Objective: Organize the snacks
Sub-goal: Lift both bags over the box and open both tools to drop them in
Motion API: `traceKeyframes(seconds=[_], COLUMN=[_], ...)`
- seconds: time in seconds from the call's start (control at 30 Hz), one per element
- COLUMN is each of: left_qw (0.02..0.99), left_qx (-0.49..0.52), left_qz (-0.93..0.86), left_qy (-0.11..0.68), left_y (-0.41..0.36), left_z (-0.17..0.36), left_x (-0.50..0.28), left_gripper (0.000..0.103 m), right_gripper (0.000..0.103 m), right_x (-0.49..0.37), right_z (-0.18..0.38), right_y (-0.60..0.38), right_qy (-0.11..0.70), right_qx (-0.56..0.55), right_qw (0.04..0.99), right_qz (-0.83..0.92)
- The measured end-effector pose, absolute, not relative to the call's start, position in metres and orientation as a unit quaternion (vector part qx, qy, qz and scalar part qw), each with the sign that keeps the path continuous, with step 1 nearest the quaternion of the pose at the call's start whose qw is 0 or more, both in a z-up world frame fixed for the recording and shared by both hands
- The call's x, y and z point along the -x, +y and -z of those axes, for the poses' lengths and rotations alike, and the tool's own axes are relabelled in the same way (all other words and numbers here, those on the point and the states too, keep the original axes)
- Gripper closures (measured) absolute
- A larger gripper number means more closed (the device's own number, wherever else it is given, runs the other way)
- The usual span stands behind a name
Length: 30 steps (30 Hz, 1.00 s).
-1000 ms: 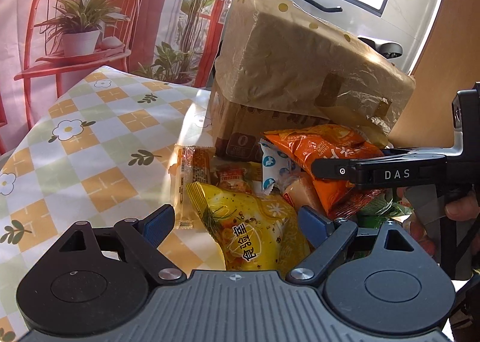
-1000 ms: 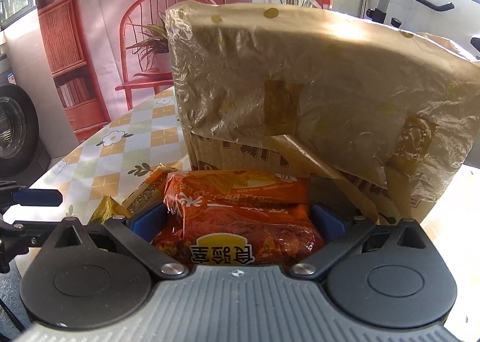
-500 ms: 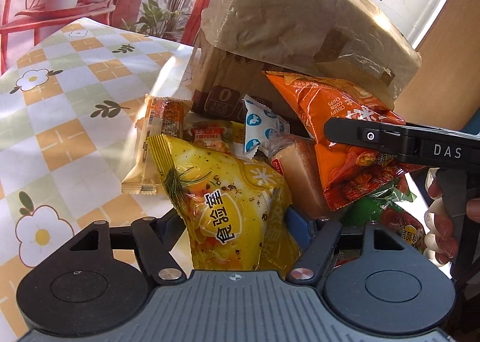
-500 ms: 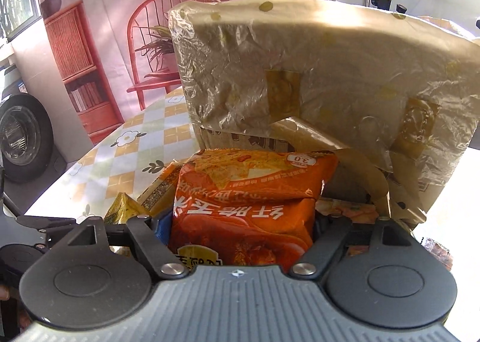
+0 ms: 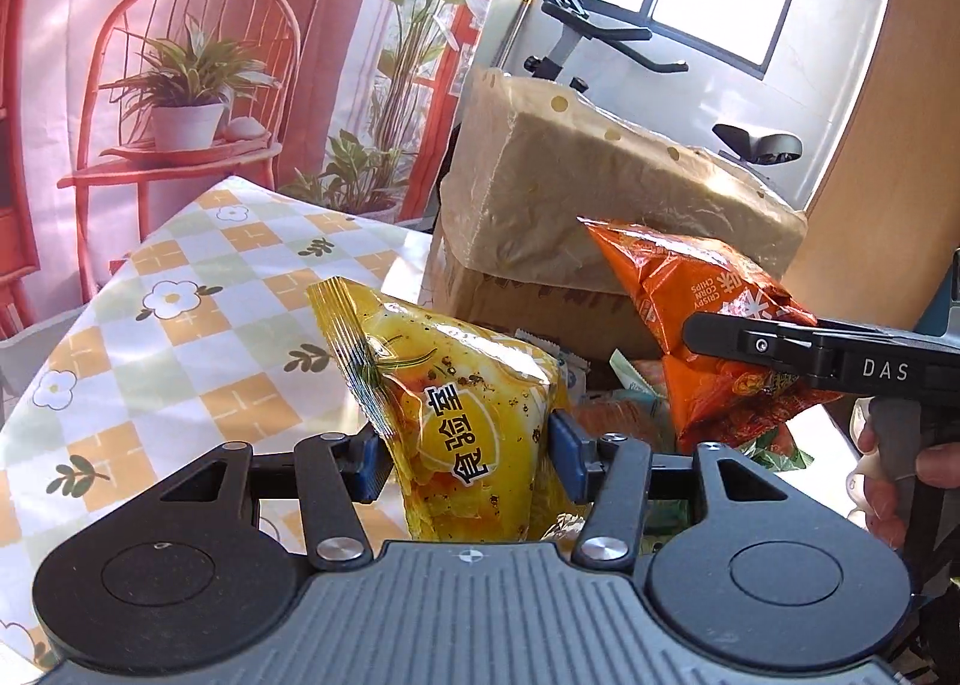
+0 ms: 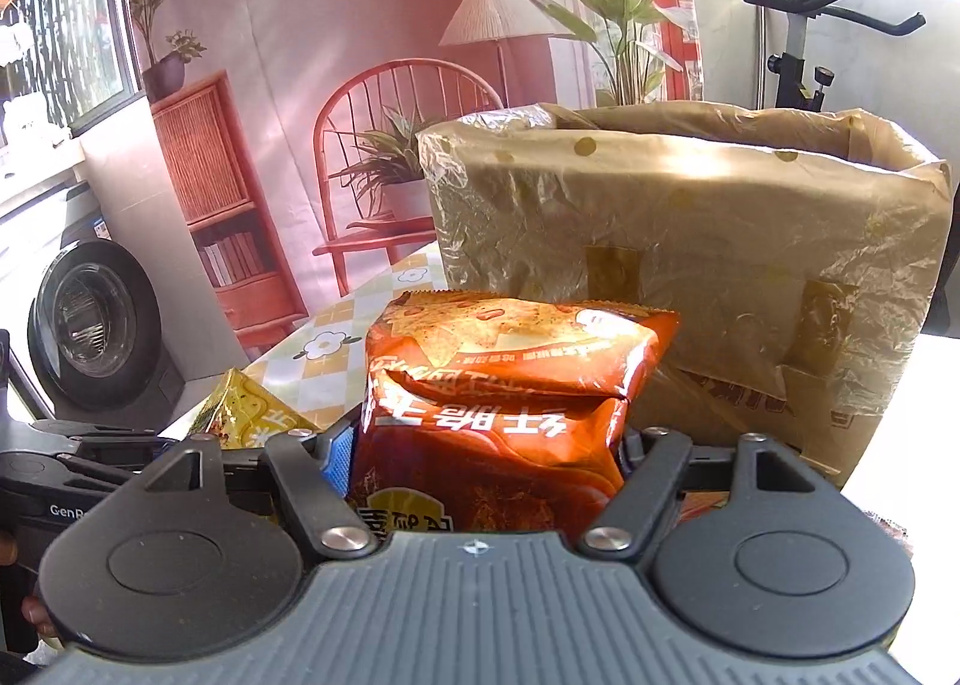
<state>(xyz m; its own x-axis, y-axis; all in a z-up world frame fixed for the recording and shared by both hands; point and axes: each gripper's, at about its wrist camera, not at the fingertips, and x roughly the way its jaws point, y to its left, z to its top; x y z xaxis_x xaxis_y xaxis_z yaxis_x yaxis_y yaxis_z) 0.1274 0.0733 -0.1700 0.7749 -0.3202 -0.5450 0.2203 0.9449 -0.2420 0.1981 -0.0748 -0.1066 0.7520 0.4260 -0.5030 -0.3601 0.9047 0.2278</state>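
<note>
My left gripper (image 5: 465,463) holds a yellow snack bag (image 5: 456,385) upright above the checked tablecloth (image 5: 198,325); its blue pads press on both sides of the bag and the jaws are still closing. My right gripper (image 6: 486,463) grips an orange corn-chip bag (image 6: 498,385), jaws also closing on it. In the left wrist view that orange bag (image 5: 708,313) hangs at the right, pinched by a black finger (image 5: 780,349). The yellow bag (image 6: 240,415) also shows low left in the right wrist view. A cardboard box lined with a brown plastic bag (image 5: 600,205) (image 6: 690,241) stands just behind.
More loose snack packets (image 5: 630,385) lie at the foot of the box. A person's hand (image 5: 900,475) holds the right gripper's handle. A printed backdrop with a red chair, an exercise bike (image 5: 600,24) and a washing machine (image 6: 90,325) stand beyond the table.
Both grippers have closed on their bags and risen. The yellow bag and the orange bag are lifted off the pile, and both views now look higher, toward the box's top.
</note>
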Motion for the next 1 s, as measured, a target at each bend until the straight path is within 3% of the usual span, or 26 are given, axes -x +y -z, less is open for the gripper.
traceKeyframes(seconds=[0.5, 0.7, 1.0], left_qw=[0.978, 0.978, 0.976], left_qx=[0.031, 0.013, -0.041], left_qz=[0.139, 0.157, 0.145], left_qy=[0.154, 0.138, 0.154], left_y=[0.034, -0.002, -0.065], left_z=[0.049, 0.027, 0.02], left_x=[-0.155, -0.206, -0.299], left_gripper=[0.047, 0.047, 0.046], right_gripper=[0.029, 0.029, 0.029], right_x=[-0.184, -0.224, -0.302], right_z=[0.025, 0.003, 0.016], right_y=[-0.108, -0.135, -0.165], right_qy=[0.175, 0.16, 0.187], right_qx=[-0.07, -0.037, -0.032], right_qw=[0.965, 0.979, 0.98], right_qz=[-0.182, -0.124, -0.061])
